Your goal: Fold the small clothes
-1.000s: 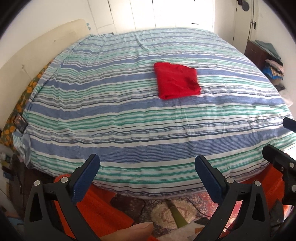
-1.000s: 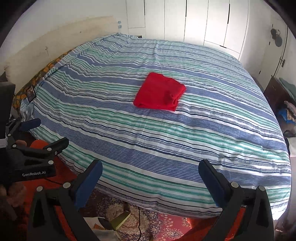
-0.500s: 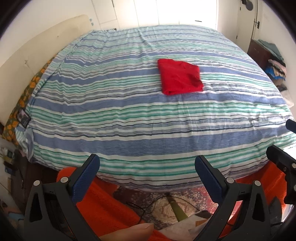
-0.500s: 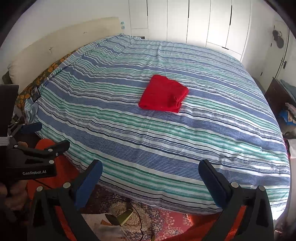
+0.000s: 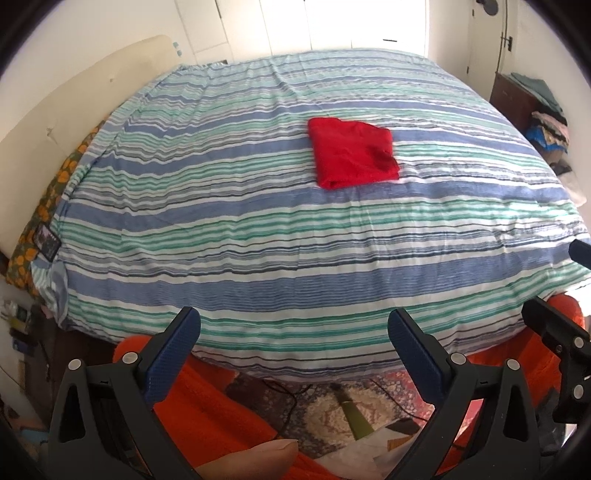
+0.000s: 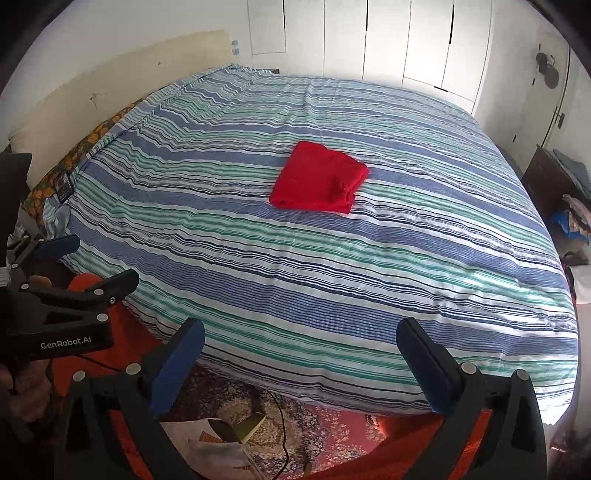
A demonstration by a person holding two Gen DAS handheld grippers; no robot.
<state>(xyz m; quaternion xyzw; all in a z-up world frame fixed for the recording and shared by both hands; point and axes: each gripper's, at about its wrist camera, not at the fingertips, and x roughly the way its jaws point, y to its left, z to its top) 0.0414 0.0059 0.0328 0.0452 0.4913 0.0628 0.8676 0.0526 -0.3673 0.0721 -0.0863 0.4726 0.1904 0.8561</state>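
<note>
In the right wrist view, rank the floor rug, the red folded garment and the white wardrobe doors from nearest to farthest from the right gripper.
From the right gripper:
1. Floor rug, just below, off the bed's near edge.
2. Red folded garment, mid-bed.
3. White wardrobe doors, on the far wall.

Bright daylight, blown out at wardrobe doors (image 5: 365,22) beyond bed's (image 5: 295,229) far edge. Soft shadows. Strong fisheye bowing, dark vignette in corners. Slight blur throughout.

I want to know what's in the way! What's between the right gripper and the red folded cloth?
Only bare striped bedcover lies between the right gripper and red folded cloth, seen in the right wrist view.
</note>
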